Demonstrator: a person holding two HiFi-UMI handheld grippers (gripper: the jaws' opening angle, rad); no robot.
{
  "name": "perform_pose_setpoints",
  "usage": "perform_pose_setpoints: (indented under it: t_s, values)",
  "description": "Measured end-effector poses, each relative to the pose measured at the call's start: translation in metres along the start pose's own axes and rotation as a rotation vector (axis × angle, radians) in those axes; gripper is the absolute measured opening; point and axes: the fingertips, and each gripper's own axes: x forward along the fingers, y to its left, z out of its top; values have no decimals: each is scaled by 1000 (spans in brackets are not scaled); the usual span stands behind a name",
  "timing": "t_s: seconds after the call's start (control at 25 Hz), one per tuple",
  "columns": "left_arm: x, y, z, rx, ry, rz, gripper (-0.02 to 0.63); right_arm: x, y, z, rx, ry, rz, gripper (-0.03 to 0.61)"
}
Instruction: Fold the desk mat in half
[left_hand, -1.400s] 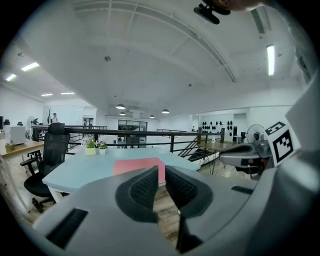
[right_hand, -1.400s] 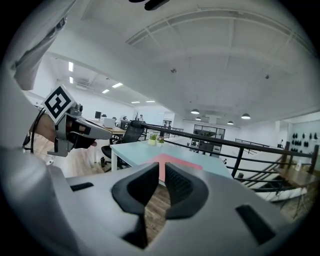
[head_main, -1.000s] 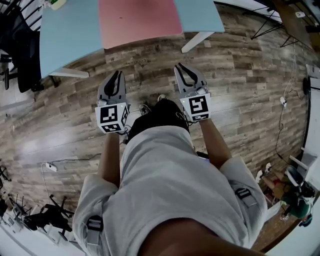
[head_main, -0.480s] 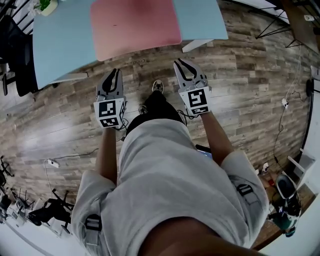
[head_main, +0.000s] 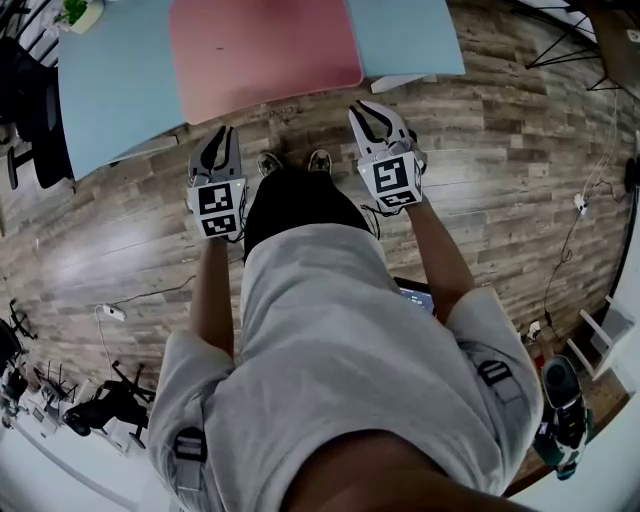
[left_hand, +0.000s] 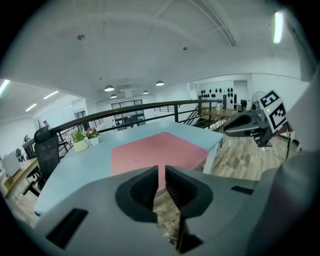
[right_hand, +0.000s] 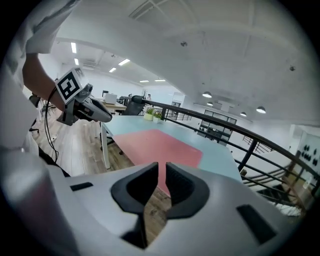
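Observation:
A pink desk mat (head_main: 265, 45) lies flat and unfolded on a light blue table (head_main: 110, 90). It also shows in the left gripper view (left_hand: 155, 150) and the right gripper view (right_hand: 160, 145). My left gripper (head_main: 222, 135) hangs in the air short of the table's near edge, jaws a narrow gap apart and empty (left_hand: 161, 172). My right gripper (head_main: 372, 110) is level with it to the right. Its jaws (right_hand: 161, 170) have just been opening a little, with nothing between them. Neither gripper touches the mat.
Small potted plants (head_main: 80, 12) stand at the table's far left corner. A black office chair (head_main: 35, 110) is left of the table. White table legs (head_main: 400, 82) stand near the right gripper. A black railing (left_hand: 150, 107) runs behind the table. The floor is wood planks (head_main: 520, 150).
The person has stepped toward the table. Both grippers have moved forward and down, close to the table's near edge. The mat lies as before.

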Motion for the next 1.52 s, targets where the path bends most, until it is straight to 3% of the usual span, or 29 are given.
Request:
perform_pose_setpoints:
  t_s: [0.6, 0.88, 1.16, 1.36, 1.52]
  values:
    - [42, 45, -70, 295, 180, 89, 60, 59, 2, -67, -194, 174, 42, 63]
    - [59, 60, -103, 550, 270, 98, 95, 80, -1, -88, -412, 235, 21, 74]
    - [72, 80, -125, 739, 341, 151, 141, 99, -9, -109, -585, 306, -6, 110]
    - [80, 89, -134, 821, 364, 187, 181, 106, -17, -120, -624, 354, -19, 132]
    - [83, 96, -140, 831, 381, 192, 196, 110, -19, -120, -617, 362, -18, 149]
